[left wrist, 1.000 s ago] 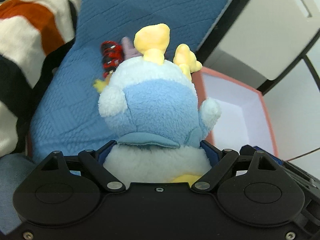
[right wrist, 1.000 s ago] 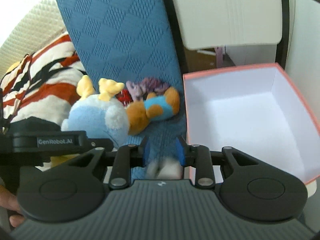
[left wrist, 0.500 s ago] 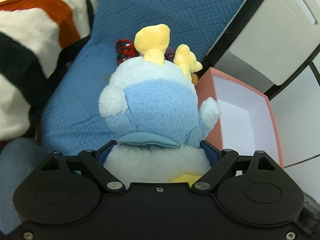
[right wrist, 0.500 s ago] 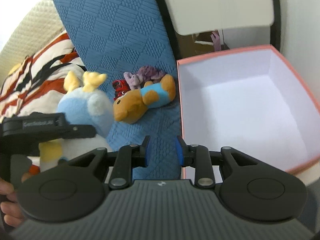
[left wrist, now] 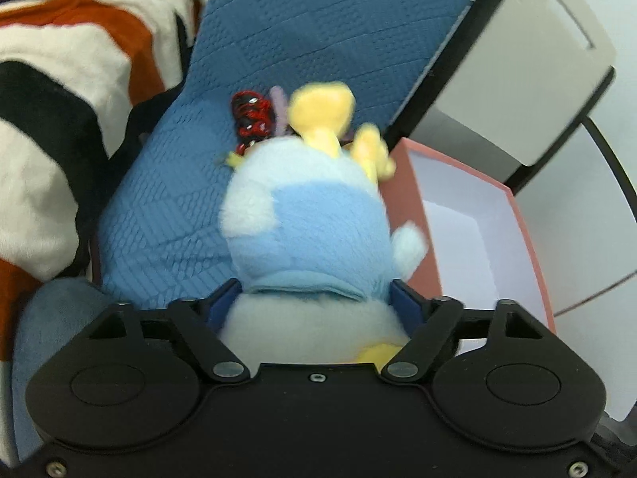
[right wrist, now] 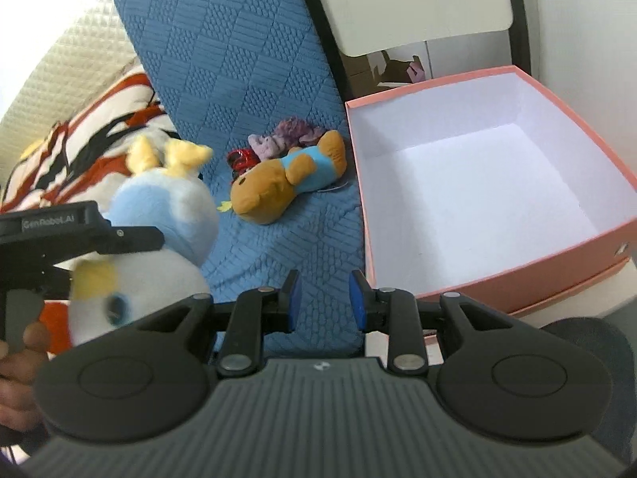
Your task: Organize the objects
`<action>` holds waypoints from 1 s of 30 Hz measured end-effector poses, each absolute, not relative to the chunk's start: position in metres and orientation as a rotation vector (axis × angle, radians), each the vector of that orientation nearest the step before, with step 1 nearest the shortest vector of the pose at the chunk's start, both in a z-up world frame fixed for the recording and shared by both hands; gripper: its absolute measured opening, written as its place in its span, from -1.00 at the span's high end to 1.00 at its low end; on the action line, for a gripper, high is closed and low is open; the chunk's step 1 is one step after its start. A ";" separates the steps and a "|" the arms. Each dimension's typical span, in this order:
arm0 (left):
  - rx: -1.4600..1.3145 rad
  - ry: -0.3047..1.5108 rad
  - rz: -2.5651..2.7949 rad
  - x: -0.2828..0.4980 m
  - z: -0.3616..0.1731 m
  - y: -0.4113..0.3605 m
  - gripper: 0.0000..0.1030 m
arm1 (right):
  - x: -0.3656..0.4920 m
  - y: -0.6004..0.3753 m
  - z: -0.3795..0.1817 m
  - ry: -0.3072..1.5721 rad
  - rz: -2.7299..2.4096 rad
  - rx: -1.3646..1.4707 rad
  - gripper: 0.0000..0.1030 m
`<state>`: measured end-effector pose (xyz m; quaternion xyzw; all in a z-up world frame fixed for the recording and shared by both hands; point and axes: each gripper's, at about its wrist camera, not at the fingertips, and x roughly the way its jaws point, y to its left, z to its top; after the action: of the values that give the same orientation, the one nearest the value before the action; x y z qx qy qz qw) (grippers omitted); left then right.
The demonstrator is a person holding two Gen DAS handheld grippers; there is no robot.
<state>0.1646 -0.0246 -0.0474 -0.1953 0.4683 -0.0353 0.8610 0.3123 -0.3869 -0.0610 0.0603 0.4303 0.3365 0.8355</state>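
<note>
In the left wrist view the left gripper (left wrist: 314, 302) fills the bottom of the frame, and the blue and white plush toy (left wrist: 306, 223) sits between its blue pads, the jaws closing on the soft body with both pads pressed into its sides. The toy's yellow crest stands up near the middle of the frame and its outline is blurred. Right of it lies the open pink box (left wrist: 529, 239), white inside, with its near wall just beside the toy's small white arm. Behind the toy a blue quilted cushion (left wrist: 302, 28) runs to the top of the frame, and a striped blanket (left wrist: 67, 91) in white, orange and black covers the left. In the right wrist view the right gripper (right wrist: 321, 298) sits at lower centre, its jaws narrow with nothing between them, over the cushion. The held plush toy appears at lower left, clamped in the other tool, with a person's fingers (right wrist: 32, 336) at the left edge. A brown bear plush (right wrist: 286, 181) in a blue shirt lies on the cushion at centre, touching a purple plush (right wrist: 284, 137) and near a small red and black thing (right wrist: 241, 159). The box occupies the right half of the frame.
</note>
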 end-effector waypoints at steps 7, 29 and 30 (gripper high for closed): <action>-0.372 0.930 -0.161 0.181 -0.033 -0.050 0.07 | 0.313 -0.391 -0.065 0.906 0.670 0.164 0.41; -0.377 1.090 -0.096 0.163 -0.128 -0.007 -0.18 | 0.269 -0.359 -0.166 1.156 0.982 -0.181 -0.04; -0.374 1.093 -0.096 0.163 -0.129 -0.006 -0.20 | 0.267 -0.355 -0.165 1.158 0.997 -0.197 -0.08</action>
<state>0.1631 -0.0064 -0.1289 -0.1769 0.5163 -0.0455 0.8367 0.2666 -0.3552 -0.1654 -0.0892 0.5236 0.4507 0.7175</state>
